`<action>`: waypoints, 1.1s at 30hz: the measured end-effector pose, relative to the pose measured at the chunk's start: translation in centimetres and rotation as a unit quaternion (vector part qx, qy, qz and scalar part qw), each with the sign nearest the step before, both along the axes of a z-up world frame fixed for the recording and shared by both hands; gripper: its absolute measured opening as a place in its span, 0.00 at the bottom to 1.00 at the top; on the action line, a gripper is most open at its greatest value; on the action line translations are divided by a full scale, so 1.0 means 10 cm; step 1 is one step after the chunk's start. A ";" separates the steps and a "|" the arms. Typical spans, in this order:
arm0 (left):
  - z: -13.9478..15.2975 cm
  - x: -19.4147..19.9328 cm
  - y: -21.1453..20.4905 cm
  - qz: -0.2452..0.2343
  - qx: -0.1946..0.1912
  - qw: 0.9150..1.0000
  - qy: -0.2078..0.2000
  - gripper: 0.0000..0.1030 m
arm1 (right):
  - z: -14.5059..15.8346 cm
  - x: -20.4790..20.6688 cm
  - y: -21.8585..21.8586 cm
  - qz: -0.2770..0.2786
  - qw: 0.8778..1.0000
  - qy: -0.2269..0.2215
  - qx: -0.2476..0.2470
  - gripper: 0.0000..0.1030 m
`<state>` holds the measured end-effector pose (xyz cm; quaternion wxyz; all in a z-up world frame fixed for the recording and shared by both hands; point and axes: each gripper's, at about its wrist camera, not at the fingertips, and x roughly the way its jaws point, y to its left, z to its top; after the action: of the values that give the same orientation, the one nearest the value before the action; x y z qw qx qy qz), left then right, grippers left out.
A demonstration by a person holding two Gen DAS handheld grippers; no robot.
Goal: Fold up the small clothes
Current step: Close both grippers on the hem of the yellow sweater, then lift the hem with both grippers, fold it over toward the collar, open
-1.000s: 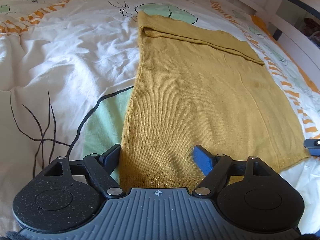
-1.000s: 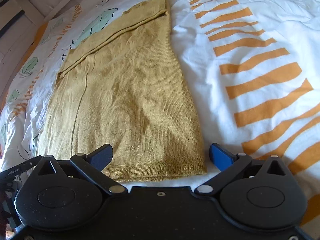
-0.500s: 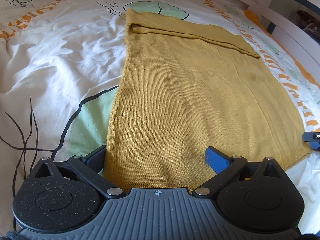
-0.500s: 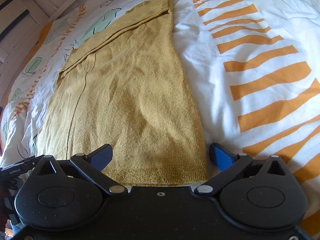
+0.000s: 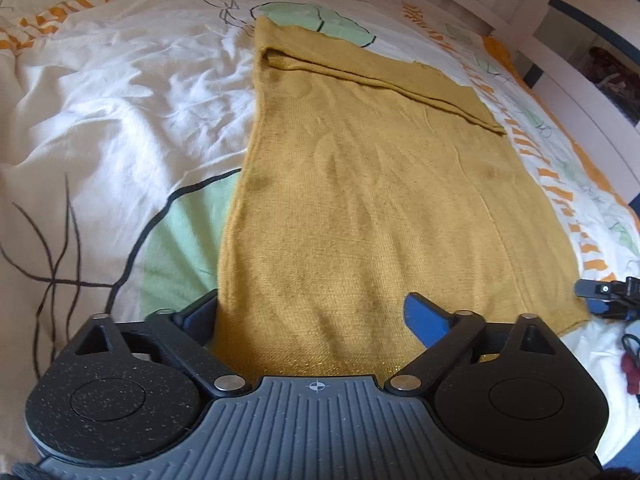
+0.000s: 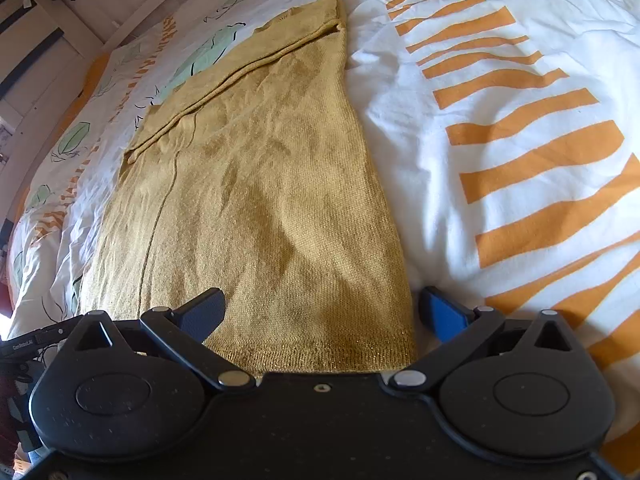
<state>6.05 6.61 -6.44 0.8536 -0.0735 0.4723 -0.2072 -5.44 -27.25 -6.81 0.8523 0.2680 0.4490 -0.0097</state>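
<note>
garment (image 5: 384, 208): 1, mustard, flat | duvet (image 5: 120, 120): 1 | grippers: 2, jaws apart

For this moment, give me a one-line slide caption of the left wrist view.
Open left gripper straddles the near corner of a mustard knit garment lying flat on a patterned duvet.

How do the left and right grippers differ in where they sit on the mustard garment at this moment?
The left gripper straddles the near left corner of the mustard garment; the right gripper straddles the near right corner. The left gripper's jaws have just been closing slightly and are open, with the hem between them ungripped; the right gripper's jaws look equally wide. Shared: both open, pointing down over the near hem on the bedspread.
</note>
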 end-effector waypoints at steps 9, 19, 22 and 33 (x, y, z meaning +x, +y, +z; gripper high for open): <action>0.02 0.04 0.26 0.042 -0.053 0.997 0.029 0.60 | 0.01 -0.01 0.00 -0.003 1.000 0.000 0.007 1.00; -0.01 0.03 0.30 0.061 -0.043 0.997 0.026 0.32 | 0.02 -0.02 -0.09 -0.014 0.999 -0.005 0.047 0.99; -0.01 0.01 0.29 0.060 -0.041 0.997 0.026 0.28 | 0.05 -0.04 -0.10 -0.023 0.999 -0.001 0.039 0.89; 0.07 -0.03 0.33 0.055 -0.067 0.996 0.019 0.05 | 0.08 -0.06 -0.15 -0.030 0.994 -0.009 0.103 0.16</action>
<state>5.79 9.88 -5.69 0.8480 -0.1601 0.4686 -0.1890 -6.02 -28.71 -6.03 0.8235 0.3675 0.4319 0.0133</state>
